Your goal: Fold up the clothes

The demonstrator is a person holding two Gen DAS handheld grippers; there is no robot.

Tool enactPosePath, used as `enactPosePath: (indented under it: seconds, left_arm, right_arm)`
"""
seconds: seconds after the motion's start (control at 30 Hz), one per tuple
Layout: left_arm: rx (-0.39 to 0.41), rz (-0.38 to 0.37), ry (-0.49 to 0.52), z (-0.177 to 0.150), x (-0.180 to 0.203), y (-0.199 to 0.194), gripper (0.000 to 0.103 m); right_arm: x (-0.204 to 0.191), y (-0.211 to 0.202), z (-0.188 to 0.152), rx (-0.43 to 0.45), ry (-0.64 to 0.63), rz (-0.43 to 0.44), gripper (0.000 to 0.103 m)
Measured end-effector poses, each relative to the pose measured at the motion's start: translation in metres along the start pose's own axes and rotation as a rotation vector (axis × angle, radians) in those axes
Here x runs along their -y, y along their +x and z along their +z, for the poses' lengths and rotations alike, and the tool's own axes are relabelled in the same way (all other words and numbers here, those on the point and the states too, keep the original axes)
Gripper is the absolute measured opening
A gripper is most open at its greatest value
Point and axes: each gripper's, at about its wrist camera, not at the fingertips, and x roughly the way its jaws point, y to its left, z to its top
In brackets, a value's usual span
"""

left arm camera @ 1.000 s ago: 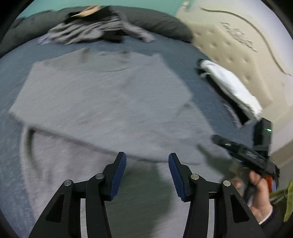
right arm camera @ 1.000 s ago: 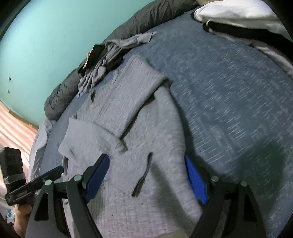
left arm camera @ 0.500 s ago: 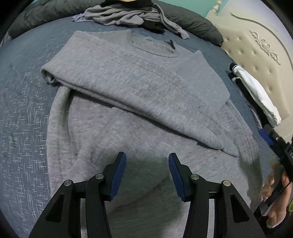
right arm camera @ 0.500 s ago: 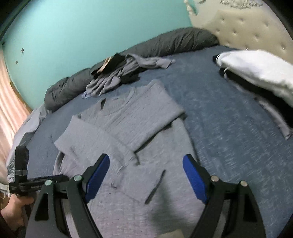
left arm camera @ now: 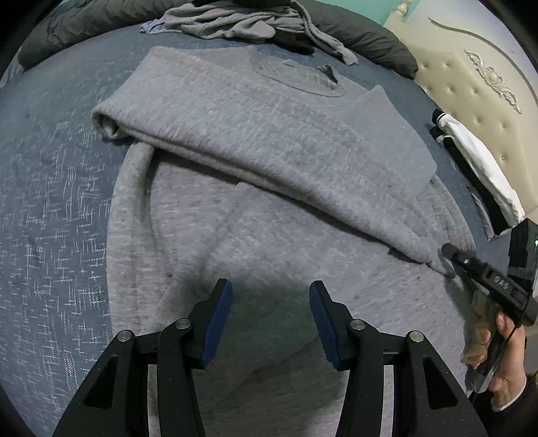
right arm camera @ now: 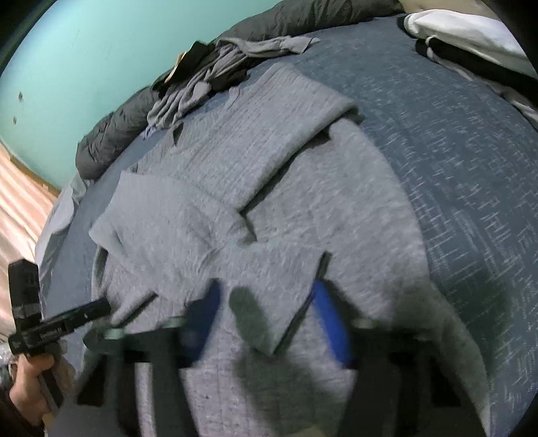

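On the blue bedspread (left arm camera: 50,208), just ahead of both grippers: grey sweater (left arm camera: 269,161) lying flat, both sleeves crossing over the chest, hem end nearest.

Running lengthwise away from the left gripper (left arm camera: 270,314), neckline far, hem under and below the parted fingers, which are hovering empty above the lower body. Hanging over the same hem end from the other side, the right gripper (right arm camera: 265,322) (blurred, but blue pads standing apart with nothing pinched between), a folded sleeve cuff (right arm camera: 285,302) lying between its fingers. Sitting about equally near, one gripper toward each hem corner. Fitting either sleeves folded with the body fold pending, or a garment being opened out again. Beyond the collar: a crumpled grey pile (left arm camera: 235,23); a white folded item (left arm camera: 481,161) well off right.
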Motion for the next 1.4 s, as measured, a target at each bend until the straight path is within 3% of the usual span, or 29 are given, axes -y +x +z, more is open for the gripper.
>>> enactPosePath:
  seconds: [0.07, 0.17, 0.47, 0.67, 0.9, 1.07, 1.27, 1.4]
  left_arm:
    - [-0.002, -0.002, 0.004, -0.001, -0.001, 0.002, 0.052]
    - [-0.001, -0.001, 0.009, -0.002, -0.002, 0.003, 0.052]
    - [0.004, 0.003, -0.021, -0.003, -0.006, -0.002, 0.052]
    - [0.092, 0.113, -0.057, 0.009, -0.028, -0.028, 0.052]
    - [0.154, 0.189, -0.145, 0.054, -0.070, -0.027, 0.052]
    - [0.139, 0.253, -0.094, 0.078, -0.074, -0.007, 0.052]
    - [0.128, 0.255, -0.081, 0.095, -0.073, 0.013, 0.052]
    - [0.132, 0.248, -0.062, 0.096, -0.075, 0.015, 0.048]
  right_arm:
    - [-0.002, -0.004, -0.002, 0.012, -0.008, -0.003, 0.014]
    - [-0.004, -0.019, -0.001, 0.050, -0.008, 0.008, 0.008]
    - [-0.007, -0.063, 0.000, 0.159, -0.012, 0.026, 0.007]
    - [0.007, -0.082, -0.005, 0.191, -0.001, -0.029, 0.007]
    - [0.028, -0.085, -0.004, 0.202, 0.049, -0.037, 0.007]
    - [0.039, -0.085, -0.001, 0.208, 0.074, -0.042, 0.005]
    - [0.052, -0.085, 0.003, 0.214, 0.104, -0.046, 0.005]
    - [0.044, -0.074, 0.001, 0.170, 0.101, 0.042, 0.005]
